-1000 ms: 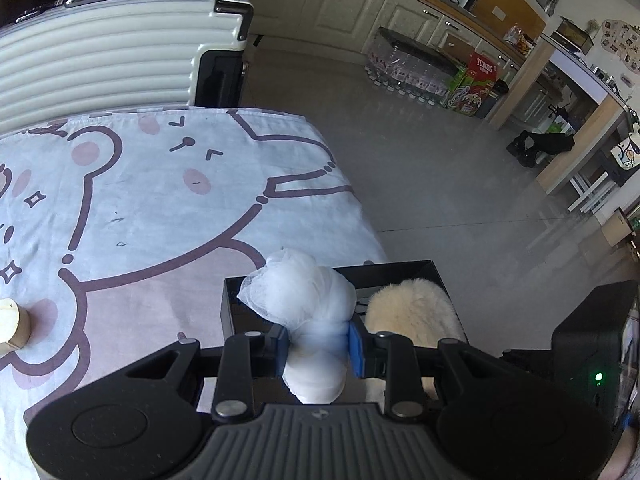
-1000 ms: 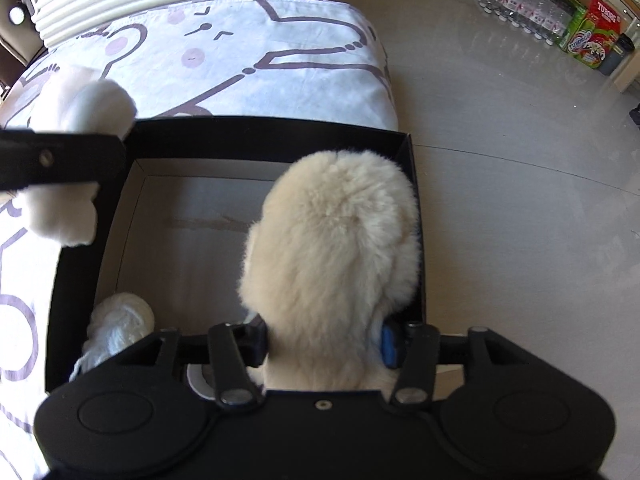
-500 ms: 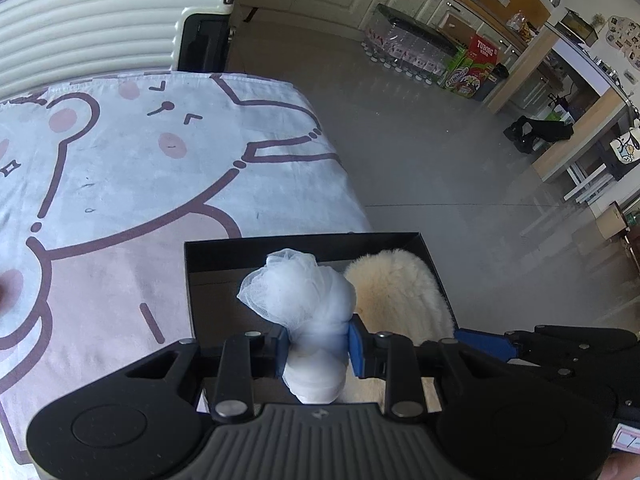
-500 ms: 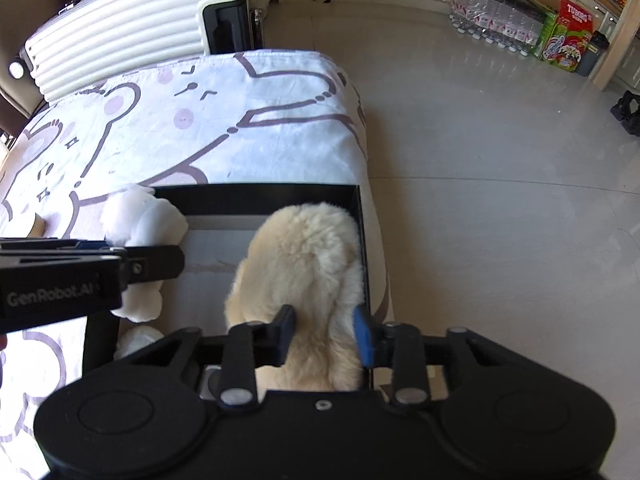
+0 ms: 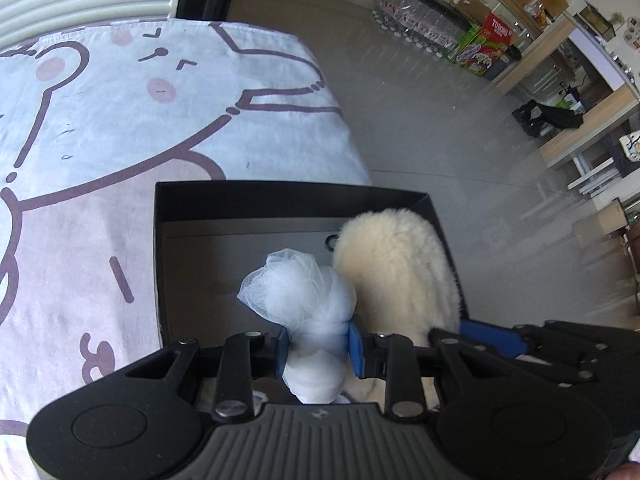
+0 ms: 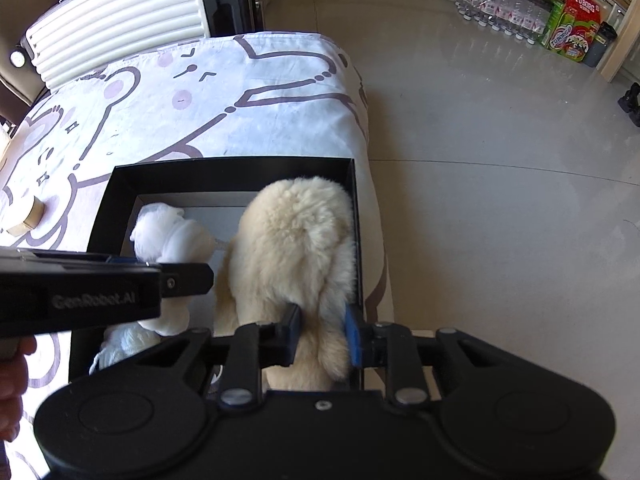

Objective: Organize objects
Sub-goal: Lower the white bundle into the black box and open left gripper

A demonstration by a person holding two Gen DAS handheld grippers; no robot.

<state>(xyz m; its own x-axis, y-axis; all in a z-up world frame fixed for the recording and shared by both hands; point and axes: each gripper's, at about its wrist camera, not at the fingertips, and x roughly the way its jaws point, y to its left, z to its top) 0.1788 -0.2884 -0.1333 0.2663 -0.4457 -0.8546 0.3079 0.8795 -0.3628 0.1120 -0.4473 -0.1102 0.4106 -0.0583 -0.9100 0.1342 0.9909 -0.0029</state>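
Note:
A black open box point(image 5: 280, 200) sits at the near right corner of the cartoon-print cloth. My left gripper point(image 5: 318, 350) is shut on a white mesh ball point(image 5: 298, 300) and holds it above the box's inside. To its right, a cream fluffy item point(image 5: 396, 264) lies in the box against the right wall. In the right wrist view my right gripper point(image 6: 322, 336) is at the near end of the fluffy item point(image 6: 296, 240). Its jaws are closing, with the fur pinched between the pads. There the mesh ball point(image 6: 168, 236) hangs over the box's left half.
A second white mesh bundle point(image 6: 128, 344) lies in the box's near left corner. A small cream roll point(image 6: 28, 216) stands on the cloth point(image 6: 240, 80) at the left. A ribbed white suitcase point(image 6: 128, 16) is beyond the table. Bare floor point(image 6: 500, 160) lies right of the table edge.
My left gripper has carried the mesh ball from the box's left edge down over its inside. My right gripper's jaws have narrowed from around the fluffy item's body to its near end.

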